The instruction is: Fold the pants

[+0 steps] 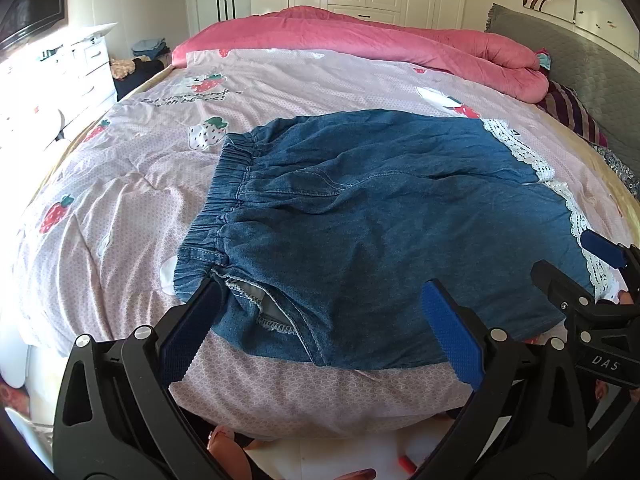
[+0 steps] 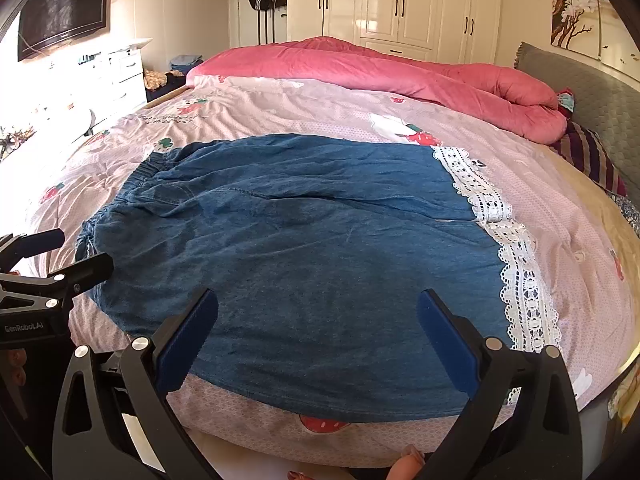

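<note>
Denim pants (image 1: 372,216) lay flat on bedspread (image 1: 120,184), apparently halved w/ more folds left; left gripper (image 1: 324,308) & right gripper (image 2: 318,316) both gaped wide, holding nothing.

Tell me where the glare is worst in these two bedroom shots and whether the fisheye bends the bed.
Left wrist view: sunlight blows out the white dresser at the left edge, while the denim pants stay evenly lit and sharp. Right wrist view: the same dresser and the bed's left side wash out to white. Both views bow the bed into a dome and darken the corners.
</note>
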Demonstrator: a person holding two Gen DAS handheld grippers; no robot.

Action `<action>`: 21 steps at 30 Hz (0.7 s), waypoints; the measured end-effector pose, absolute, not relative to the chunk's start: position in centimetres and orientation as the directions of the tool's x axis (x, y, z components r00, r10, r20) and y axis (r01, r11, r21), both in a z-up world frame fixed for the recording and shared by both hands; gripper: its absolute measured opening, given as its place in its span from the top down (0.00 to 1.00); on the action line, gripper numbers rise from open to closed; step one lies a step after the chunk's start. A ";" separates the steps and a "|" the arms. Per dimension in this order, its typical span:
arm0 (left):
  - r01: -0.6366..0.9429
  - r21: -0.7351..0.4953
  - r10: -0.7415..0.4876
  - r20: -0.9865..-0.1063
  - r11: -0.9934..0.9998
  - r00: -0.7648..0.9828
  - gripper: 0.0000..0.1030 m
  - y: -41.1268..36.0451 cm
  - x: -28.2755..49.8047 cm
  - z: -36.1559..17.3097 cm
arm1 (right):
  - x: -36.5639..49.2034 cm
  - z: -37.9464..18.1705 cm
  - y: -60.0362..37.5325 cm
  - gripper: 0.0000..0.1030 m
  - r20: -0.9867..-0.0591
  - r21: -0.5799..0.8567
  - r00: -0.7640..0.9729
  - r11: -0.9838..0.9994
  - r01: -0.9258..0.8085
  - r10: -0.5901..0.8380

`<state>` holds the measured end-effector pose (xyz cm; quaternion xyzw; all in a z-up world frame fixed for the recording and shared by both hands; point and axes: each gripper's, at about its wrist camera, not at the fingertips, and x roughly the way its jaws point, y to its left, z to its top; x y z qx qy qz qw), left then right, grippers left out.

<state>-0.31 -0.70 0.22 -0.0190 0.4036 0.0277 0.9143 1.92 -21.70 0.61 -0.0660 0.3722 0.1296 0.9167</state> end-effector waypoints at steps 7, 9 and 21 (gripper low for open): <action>-0.063 -0.016 0.031 -0.738 0.998 0.674 0.09 -0.8 -0.3 0.2 | 2.0 0.6 -21.8 0.04 -0.701 -0.019 0.687 0.957 -0.289 0.193; -0.061 -0.015 0.031 -0.738 0.998 0.674 0.09 -0.8 -0.2 0.2 | 2.1 0.5 -21.7 0.04 -0.701 -0.018 0.685 0.956 -0.292 0.196; -0.061 -0.035 0.014 -0.750 0.998 0.662 0.09 0.4 1.8 -0.2 | 5.3 -0.4 -21.3 0.04 -0.730 -0.006 0.651 0.949 -0.314 0.211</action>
